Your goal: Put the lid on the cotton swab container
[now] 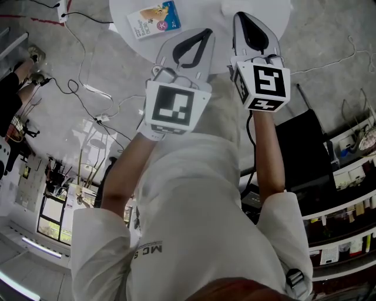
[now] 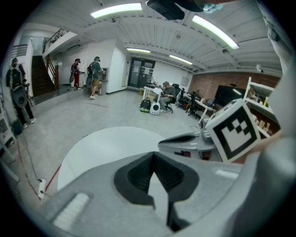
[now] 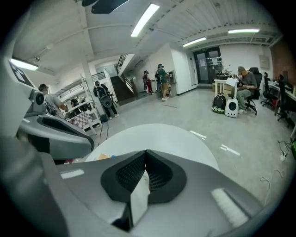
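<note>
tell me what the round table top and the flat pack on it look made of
Table top: smooth matte white, probably laminate or painted board; even colour, no grain. Pack: likely printed card or paper; flat, sharp-cornered, blue and white print, though a plastic wrap cannot be ruled out.

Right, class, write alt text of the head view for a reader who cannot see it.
A person in a white shirt holds the left gripper and right gripper, tongs shut and empty, over the edge of a round white table. A blue-and-white packet lies on it.
</note>
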`<state>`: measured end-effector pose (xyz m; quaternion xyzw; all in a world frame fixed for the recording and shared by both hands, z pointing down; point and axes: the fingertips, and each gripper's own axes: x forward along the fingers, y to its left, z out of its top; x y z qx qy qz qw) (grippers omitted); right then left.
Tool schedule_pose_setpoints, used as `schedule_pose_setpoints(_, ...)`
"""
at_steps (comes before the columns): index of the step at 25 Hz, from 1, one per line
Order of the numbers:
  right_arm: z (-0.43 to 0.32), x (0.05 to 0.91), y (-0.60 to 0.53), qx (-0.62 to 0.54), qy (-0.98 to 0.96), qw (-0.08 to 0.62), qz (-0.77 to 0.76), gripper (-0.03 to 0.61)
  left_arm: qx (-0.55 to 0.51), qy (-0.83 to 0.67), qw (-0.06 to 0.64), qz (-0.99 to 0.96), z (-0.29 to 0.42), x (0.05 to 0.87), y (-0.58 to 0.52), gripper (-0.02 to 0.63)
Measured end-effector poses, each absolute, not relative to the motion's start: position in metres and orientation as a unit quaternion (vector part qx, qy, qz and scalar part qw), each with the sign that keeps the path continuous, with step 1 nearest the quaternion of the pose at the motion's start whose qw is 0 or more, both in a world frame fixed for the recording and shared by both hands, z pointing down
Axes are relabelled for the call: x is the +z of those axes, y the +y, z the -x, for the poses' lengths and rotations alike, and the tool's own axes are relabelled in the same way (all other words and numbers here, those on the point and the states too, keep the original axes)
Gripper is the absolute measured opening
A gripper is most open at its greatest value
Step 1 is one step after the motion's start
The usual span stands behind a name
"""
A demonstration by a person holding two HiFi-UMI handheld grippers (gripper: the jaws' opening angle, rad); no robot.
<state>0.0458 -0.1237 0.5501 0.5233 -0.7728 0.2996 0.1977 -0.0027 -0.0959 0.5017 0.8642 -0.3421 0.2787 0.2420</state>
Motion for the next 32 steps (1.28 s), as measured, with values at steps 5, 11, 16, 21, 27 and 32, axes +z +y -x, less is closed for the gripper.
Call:
schedule_pose_setpoints(5,-0.043,0.501,-0.121,0.269,-0.789,0.187,-0.520,-0.003,0.274,-0.346,0.231,-0.867,0.006,0.474,-0.089,0.000)
schedule_pose_setpoints(11,-0.043,0.425,-0.111,0.238,-0.808,0.167,-0.513,-0.003,0.259,-0.358,0.209,-0.873,0.015,0.421,-0.085,0.000)
schedule_pose_setpoints(16,-0.039,0.367,-0.098,0.213,-0.821,0.147,-0.509,-0.003,0.236,-0.372,0.198,-0.875,0.024,0.374,-0.077,0.000)
schedule_pose_setpoints(21,-0.041,0.309,-0.083,0.174,-0.833,0.128,-0.510,-0.003,0.205,-0.386,0.186,-0.880,0.032,0.323,-0.063,0.000)
schedule_pose_setpoints(27,-0.054,0.256,-0.065,0.140,-0.837,0.121,-0.514,-0.003,0.157,-0.406,0.172,-0.884,0.039,0.261,-0.050,0.000)
schedule_pose_setpoints(32,-0.059,0.219,-0.052,0.115,-0.840,0.109,-0.519,-0.003,0.135,-0.419,0.149,-0.886,0.047,0.219,-0.040,0.000)
